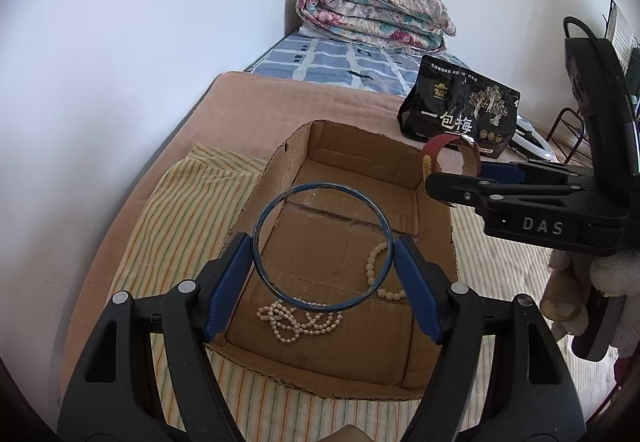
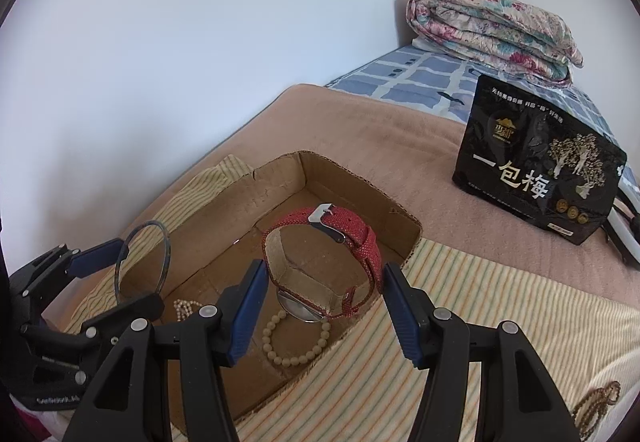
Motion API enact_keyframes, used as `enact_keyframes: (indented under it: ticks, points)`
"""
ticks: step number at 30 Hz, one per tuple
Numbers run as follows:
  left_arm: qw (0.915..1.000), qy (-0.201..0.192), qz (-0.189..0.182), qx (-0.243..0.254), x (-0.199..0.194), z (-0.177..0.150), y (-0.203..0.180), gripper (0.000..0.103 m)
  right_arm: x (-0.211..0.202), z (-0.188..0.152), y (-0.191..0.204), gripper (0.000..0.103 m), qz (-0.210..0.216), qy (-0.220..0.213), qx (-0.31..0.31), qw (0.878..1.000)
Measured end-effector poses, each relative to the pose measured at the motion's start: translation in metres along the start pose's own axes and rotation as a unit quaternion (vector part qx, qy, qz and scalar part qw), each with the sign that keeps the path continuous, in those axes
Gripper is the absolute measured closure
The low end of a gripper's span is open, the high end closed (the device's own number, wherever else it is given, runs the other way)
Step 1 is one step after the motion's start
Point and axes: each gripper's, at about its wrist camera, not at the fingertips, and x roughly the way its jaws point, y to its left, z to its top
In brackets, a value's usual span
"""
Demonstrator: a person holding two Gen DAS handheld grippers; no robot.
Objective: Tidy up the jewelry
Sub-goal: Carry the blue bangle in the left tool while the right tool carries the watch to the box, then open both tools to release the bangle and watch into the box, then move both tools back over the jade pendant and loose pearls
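A cardboard box (image 1: 352,370) is being supported on a striped cloth (image 1: 172,226) laid over the bed (image 1: 256,110). Inside it, a pearl necklace (image 1: 298,318) is lying toward the near left and a bead bracelet (image 2: 294,342) toward the right. A bangle (image 1: 323,247) is being held over the box between the left gripper (image 1: 323,274)'s pads, and a wristwatch (image 2: 328,266) between the right gripper (image 2: 322,298)'s. Behind the box, to the right, a snack bag (image 2: 536,170) is standing, with a folded quilt (image 2: 496,34) farther back. Another necklace (image 2: 596,406) is lying on the cloth at far right.
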Motion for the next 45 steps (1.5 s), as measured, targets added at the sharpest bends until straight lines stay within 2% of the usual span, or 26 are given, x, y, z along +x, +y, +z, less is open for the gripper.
enact_keyframes:
  ticks: [9, 10, 12, 13, 32, 45]
  points:
    - [1.0000, 0.008, 0.000, 0.001, 0.007, -0.002, 0.001, 0.028, 0.015, 0.000, 0.000, 0.037, 0.007, 0.004, 0.007, 1.000]
    - [0.9999, 0.012, -0.002, 0.001, 0.008, -0.002, 0.001, 0.028, 0.014, 0.000, 0.000, 0.034, 0.006, 0.001, 0.007, 1.000]
    - [0.9998, 0.019, -0.002, 0.001, 0.010, -0.003, 0.001, 0.027, 0.013, 0.002, -0.001, 0.009, -0.004, -0.005, 0.011, 1.000]
    - [0.9998, 0.018, -0.001, 0.001, 0.010, -0.004, 0.001, 0.027, 0.011, 0.002, -0.002, 0.008, -0.007, -0.012, 0.014, 1.000]
    - [1.0000, 0.008, -0.004, 0.001, -0.012, -0.005, -0.013, 0.026, -0.026, 0.000, -0.009, 0.008, -0.007, -0.035, 0.020, 0.999]
    - [0.9995, -0.017, -0.016, 0.019, -0.044, -0.001, -0.042, 0.026, -0.071, -0.011, -0.023, 0.008, -0.019, -0.055, 0.023, 0.998]
